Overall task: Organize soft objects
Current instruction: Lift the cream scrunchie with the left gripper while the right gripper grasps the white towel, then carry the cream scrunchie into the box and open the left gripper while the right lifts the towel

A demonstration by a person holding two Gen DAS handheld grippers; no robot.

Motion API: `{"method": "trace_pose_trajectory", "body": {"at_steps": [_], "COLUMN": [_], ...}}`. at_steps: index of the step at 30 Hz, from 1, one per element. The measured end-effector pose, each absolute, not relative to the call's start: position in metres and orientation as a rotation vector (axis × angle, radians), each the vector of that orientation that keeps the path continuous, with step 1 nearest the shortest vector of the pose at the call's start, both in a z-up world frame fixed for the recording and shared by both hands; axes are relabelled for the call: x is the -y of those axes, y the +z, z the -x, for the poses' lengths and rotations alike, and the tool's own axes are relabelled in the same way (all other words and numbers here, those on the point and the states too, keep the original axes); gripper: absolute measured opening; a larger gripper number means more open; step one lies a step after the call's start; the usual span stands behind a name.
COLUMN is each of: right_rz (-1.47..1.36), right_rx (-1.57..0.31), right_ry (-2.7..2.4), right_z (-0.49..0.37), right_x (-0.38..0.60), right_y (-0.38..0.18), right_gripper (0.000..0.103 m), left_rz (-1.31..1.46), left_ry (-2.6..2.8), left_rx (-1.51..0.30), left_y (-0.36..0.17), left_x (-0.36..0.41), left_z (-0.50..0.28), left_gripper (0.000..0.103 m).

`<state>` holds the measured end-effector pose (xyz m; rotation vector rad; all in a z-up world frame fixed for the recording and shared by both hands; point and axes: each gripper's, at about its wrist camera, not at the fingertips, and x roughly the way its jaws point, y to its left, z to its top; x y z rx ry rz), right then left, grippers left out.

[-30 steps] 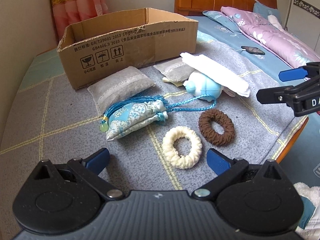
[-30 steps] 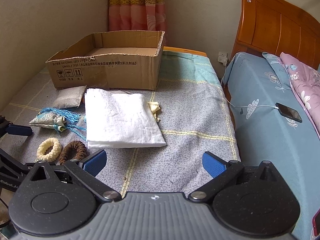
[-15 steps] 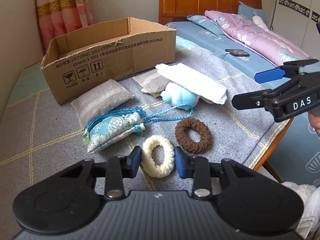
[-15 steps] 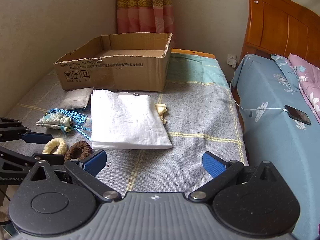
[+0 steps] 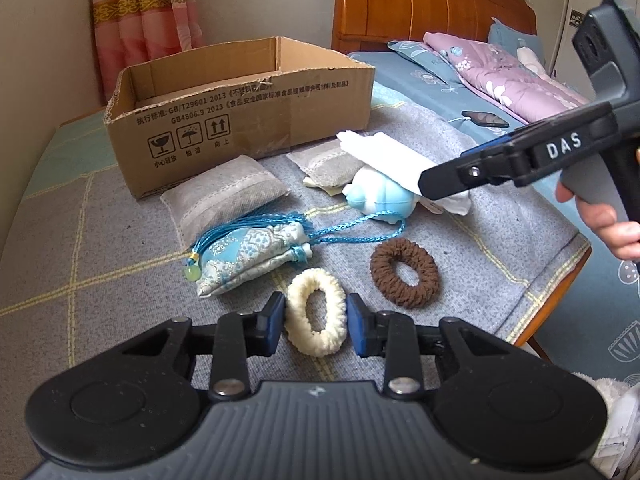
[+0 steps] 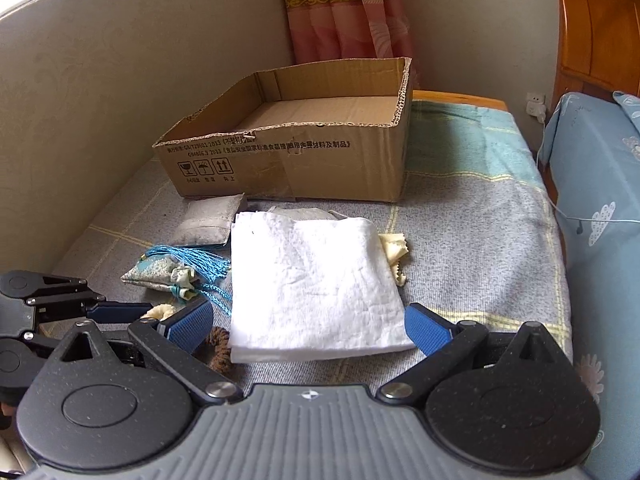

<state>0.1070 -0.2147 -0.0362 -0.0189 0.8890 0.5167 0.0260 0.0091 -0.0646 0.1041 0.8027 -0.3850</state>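
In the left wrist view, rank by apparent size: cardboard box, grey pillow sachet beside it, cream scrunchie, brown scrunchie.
1. cardboard box, clearly largest, though farthest.
2. grey pillow sachet.
3. cream scrunchie and brown scrunchie: about alike. The cream one is nearer the camera and squeezed narrow, so I won't rank them.

The cardboard box (image 5: 240,120) bore "GB/T29601 2013" and "GB4806.9 2023" amid Chinese print on its front wall, with fragile, umbrella and this-way-up signs below them. Right of the box, the right gripper (image 5: 440,178) read "DAS".
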Motion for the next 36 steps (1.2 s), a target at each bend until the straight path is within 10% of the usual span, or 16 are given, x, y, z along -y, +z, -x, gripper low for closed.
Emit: {"method": "trace_pose_trajectory", "body": {"at_steps": [20, 36], "right_rz": [0.007, 0.084], "right_rx": [-1.013, -0.911], "right_ry": [0.584, 0.577], "right_z": [-0.154, -0.127], "right_x": [0.203, 0.199], "right_y": [-0.057, -0.027], "right_gripper": [0.103, 0.064], "left_rz": [-0.098, -0.106], "left_ry": [-0.398, -0.403], "left_rx": [-0.813, -0.812], "left_y": [-0.064, -0.064], "left_x": [-0.009, -0.009], "left_z": [-0.031, -0.031], "left_gripper": [0.032, 0.032]}}
